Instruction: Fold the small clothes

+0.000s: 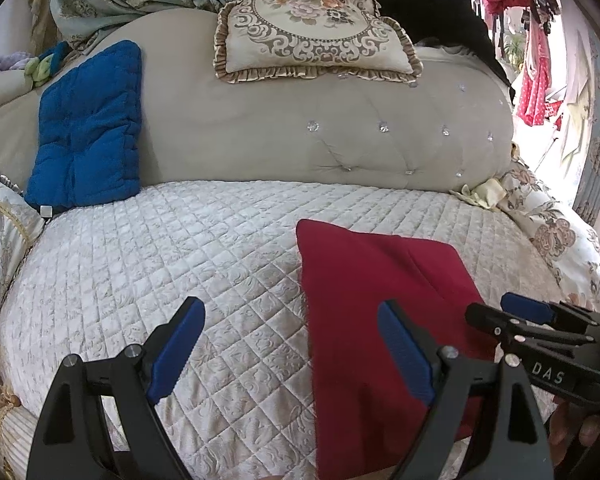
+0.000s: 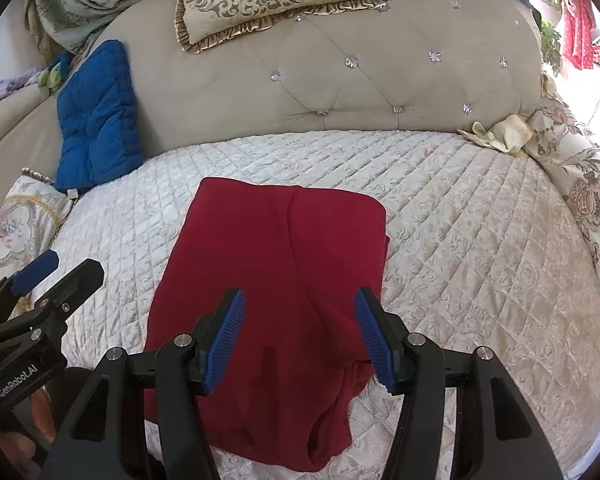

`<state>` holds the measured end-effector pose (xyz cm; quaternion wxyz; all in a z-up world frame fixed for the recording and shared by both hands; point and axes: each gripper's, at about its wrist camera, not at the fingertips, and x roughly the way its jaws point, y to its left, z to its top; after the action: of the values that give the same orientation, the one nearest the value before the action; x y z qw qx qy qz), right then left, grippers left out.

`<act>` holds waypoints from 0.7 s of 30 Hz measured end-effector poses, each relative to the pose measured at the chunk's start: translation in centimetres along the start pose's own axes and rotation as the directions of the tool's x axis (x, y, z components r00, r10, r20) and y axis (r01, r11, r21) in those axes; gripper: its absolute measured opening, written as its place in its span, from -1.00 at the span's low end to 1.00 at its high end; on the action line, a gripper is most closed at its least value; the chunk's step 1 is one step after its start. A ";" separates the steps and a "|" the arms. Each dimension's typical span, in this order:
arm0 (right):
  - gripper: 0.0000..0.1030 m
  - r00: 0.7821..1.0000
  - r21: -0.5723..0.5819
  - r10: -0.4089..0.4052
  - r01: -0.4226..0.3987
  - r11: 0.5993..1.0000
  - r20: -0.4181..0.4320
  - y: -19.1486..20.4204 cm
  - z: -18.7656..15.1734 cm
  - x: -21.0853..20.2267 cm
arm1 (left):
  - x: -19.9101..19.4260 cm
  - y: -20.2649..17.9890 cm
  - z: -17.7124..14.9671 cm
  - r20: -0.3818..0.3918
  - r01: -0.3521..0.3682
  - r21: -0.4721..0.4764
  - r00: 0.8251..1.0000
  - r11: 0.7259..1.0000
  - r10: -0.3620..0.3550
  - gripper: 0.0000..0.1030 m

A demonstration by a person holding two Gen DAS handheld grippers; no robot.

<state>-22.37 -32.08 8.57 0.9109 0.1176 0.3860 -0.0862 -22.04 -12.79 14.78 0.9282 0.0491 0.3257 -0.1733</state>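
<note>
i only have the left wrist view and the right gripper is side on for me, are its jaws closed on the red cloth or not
Observer: No. In the right wrist view the right gripper has its jaws apart over the red garment, with no cloth pinched between them.
Operator: ok and the near right corner of it, my own finger hides that, is it flat
Observer: Not flat. That corner is rumpled, with a loose fold bunched up on the quilted cover.
</note>
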 end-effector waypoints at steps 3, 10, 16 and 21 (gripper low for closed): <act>-0.27 1.000 -0.007 0.000 0.000 1.000 -0.006 0.2 -0.1 0.2 | 0.1 0.1 -0.1 -0.001 0.000 -0.003 1.000 1.000 0.000 0.77; -0.27 1.000 -0.016 0.004 -0.005 1.000 -0.020 0.5 -0.3 0.6 | 0.4 0.0 -0.2 -0.006 -0.001 0.004 1.000 1.000 0.001 0.77; -0.27 1.000 -0.006 0.006 -0.006 1.000 -0.023 0.2 -0.3 0.8 | 0.4 -0.1 -0.2 -0.007 -0.004 0.002 1.000 1.000 0.004 0.77; -0.26 1.000 -0.004 0.006 -0.006 1.000 -0.028 0.0 -0.3 1.0 | 0.8 -0.1 -0.3 -0.016 -0.002 0.004 1.000 1.000 0.002 0.77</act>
<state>-21.89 -32.08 7.65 0.9059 0.1182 0.3985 -0.0809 -21.69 -13.09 14.09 0.9256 0.0527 0.3327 -0.1725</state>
